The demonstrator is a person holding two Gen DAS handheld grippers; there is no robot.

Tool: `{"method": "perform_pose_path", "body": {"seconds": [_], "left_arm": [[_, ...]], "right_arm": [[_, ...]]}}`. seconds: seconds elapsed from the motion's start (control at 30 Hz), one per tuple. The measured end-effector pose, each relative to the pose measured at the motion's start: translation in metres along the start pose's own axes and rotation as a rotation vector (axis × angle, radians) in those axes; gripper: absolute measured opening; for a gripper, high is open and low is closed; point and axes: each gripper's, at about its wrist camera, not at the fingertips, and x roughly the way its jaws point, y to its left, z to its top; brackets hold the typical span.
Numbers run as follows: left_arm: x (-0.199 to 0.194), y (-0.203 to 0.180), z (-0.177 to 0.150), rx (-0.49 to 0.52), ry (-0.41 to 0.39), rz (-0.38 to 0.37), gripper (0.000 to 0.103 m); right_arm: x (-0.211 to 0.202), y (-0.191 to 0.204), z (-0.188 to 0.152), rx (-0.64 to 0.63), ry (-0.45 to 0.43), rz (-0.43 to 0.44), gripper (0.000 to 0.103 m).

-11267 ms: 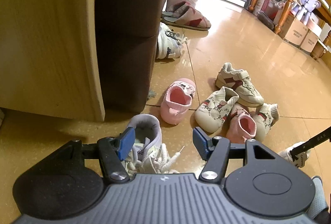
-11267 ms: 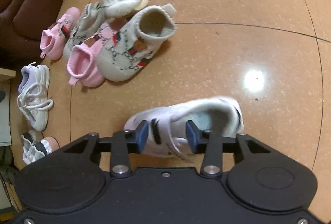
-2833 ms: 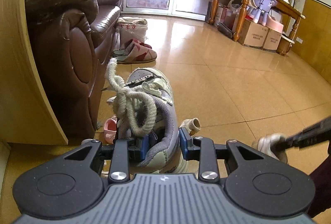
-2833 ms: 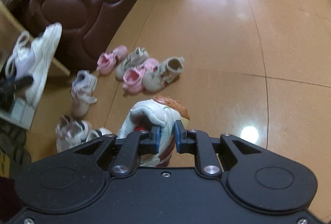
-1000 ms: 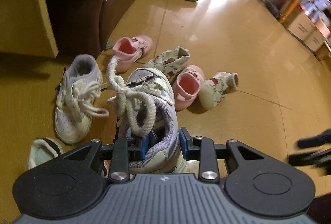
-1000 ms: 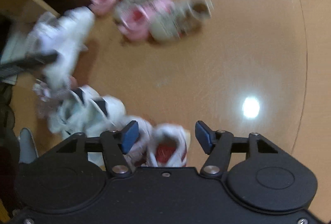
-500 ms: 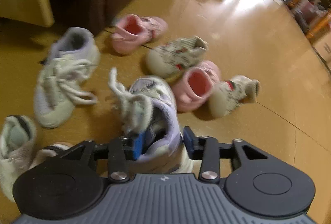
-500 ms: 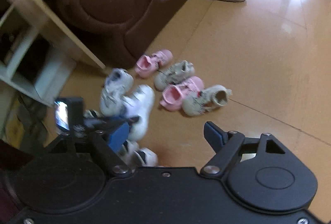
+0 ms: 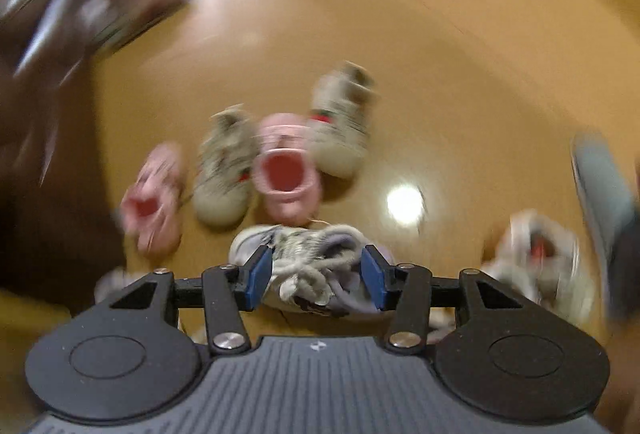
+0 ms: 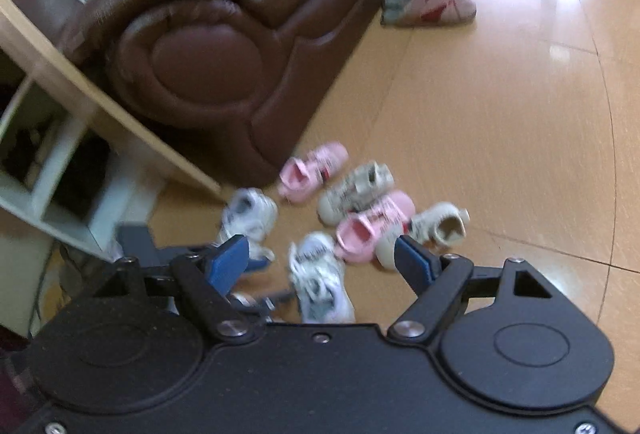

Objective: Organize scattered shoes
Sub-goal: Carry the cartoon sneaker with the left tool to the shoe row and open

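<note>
The left gripper [image 9: 317, 276] points steeply down at the glossy tan floor [image 9: 460, 45]. Its jaws have just been opening; the white-and-lilac laced sneaker [image 9: 320, 266] lies on the floor between the blue pads [image 9: 258, 276], and the pads stand just clear of its sides, no longer pressing. The view is blurred.

Just beyond that sneaker lie four small shoes in a loose row: a pink slip-on [image 9: 154, 199], a beige patterned knit shoe [image 9: 224, 173], a second pink slip-on [image 9: 286, 171] and a second beige knit shoe [image 9: 340, 129]. A white shoe with red lining [image 9: 540, 258] lies to the right.

The right gripper [image 10: 322, 258] hangs above the floor with jaws spread wide and nothing between them. Its view shows the same cluster near the foot of the brown leather armchair [image 10: 208, 45], with another white laced sneaker [image 10: 248, 218] beside the released one.
</note>
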Motion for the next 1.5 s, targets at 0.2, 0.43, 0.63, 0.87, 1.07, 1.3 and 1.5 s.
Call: {"method": "perform_pose_path", "body": {"seconds": [0.2, 0.43, 0.63, 0.87, 1.07, 1.3, 1.5], "left_arm": [[0.019, -0.004, 0.035, 0.259, 0.057, -0.098, 0.048], [0.060, -0.015, 0.060, 0.629, 0.255, -0.185, 0.048], [0.085, -0.026, 0.049, 0.758, 0.361, -0.267, 0.047], [0.111, -0.032, 0.038, 0.764, 0.364, -0.235, 0.047], [0.114, -0.009, 0.044, 0.442, 0.366, -0.204, 0.026], [0.064, 0.055, 0.021, -0.195, 0.215, -0.205, 0.018], [0.024, 0.089, -0.030, -0.623, 0.123, -0.187, 0.017]], "right_arm": [[-0.012, -0.004, 0.004, 0.046, -0.045, 0.012, 0.083], [-0.011, -0.025, 0.003, 0.120, -0.039, -0.003, 0.084], [-0.011, -0.030, 0.007, 0.153, -0.040, 0.012, 0.084], [-0.008, -0.029, 0.006, 0.164, -0.032, 0.027, 0.085], [-0.009, -0.035, 0.005, 0.185, -0.041, 0.012, 0.085], [-0.015, -0.031, 0.008, 0.191, -0.065, 0.019, 0.085], [-0.020, -0.023, 0.013, 0.207, -0.098, 0.037, 0.085]]}}
